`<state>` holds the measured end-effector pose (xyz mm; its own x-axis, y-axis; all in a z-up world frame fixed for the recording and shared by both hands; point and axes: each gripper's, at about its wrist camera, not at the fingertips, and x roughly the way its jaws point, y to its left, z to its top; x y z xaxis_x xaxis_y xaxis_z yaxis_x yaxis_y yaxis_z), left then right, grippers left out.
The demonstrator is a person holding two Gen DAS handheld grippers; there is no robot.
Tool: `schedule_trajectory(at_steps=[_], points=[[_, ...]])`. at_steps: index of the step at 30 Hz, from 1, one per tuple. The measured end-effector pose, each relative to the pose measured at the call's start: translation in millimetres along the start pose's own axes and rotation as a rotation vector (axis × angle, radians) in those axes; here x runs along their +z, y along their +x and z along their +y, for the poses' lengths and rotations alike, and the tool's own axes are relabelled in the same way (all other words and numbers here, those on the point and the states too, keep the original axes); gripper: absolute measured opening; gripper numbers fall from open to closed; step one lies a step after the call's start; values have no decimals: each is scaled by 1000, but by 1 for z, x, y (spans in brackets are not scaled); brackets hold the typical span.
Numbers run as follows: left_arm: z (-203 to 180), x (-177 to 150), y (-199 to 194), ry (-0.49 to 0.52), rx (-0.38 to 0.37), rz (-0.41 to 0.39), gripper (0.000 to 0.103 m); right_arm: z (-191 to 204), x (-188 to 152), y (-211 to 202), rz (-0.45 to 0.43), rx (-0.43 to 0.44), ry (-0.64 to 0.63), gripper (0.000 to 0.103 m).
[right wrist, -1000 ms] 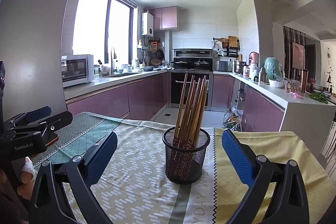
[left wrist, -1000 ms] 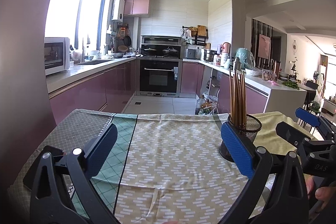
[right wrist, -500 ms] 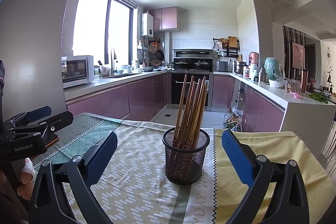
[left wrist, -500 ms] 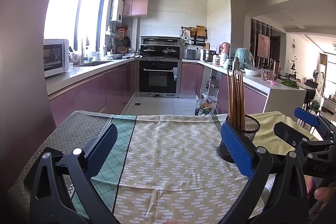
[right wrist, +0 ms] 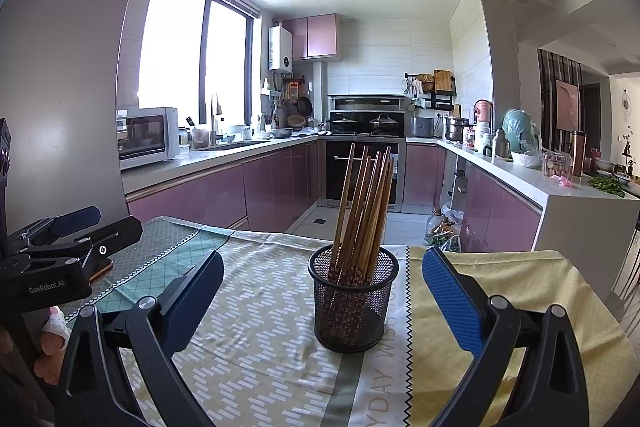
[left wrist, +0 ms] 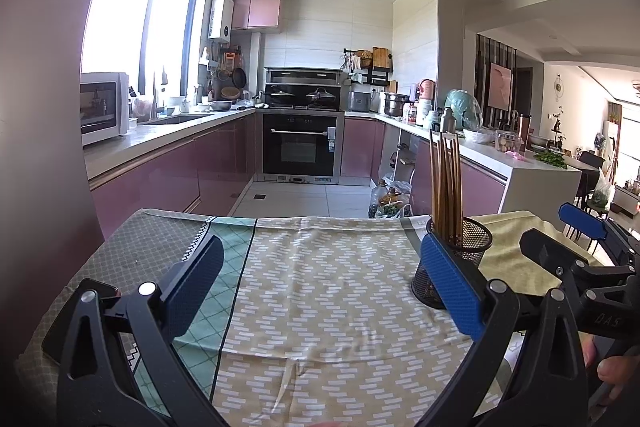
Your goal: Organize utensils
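**Right wrist view: chopsticks gathered in mesh holder, both tongs empty**

Right wrist view shows the right gripper (right wrist: 320, 291) spread wide and holding nothing. Directly ahead, between its two blue pads but a little beyond their tips, stands a black mesh holder (right wrist: 353, 301) on a patterned tablecloth (right wrist: 256, 311). A bundle of wooden chopsticks (right wrist: 364, 207) stands in it, leaning slightly to the right, patterned ends down.

To the far left of these tongs, the left gripper (right wrist: 76, 227) appears from the side, held in a hand low over the cloth.

In the left wrist view, the left gripper (left wrist: 320, 291) is also spread wide and empty, with only bare cloth between its pads. The mesh holder (left wrist: 460, 259) sits just behind its right-hand pad, partly hidden by it. The right gripper (left wrist: 568, 243) shows at the right edge.

Over the last second almost nothing has changed. The holder, the chopsticks and both tongs sit where they were; the left view has drifted only slightly. Neither tong has closed or reached forward.

No loose utensils are visible on the cloth. The stillness suggests the sorting is probably finished, or paused before a further step.
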<state>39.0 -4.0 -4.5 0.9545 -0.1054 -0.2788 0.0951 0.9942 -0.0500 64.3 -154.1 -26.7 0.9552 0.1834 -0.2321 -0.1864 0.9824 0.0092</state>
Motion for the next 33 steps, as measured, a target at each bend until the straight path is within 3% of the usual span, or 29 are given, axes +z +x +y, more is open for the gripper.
schedule_trajectory(at_steps=[33], points=[[-3,-4,1,3,2,-1,97,1,0,1,-2,2,3,96]])
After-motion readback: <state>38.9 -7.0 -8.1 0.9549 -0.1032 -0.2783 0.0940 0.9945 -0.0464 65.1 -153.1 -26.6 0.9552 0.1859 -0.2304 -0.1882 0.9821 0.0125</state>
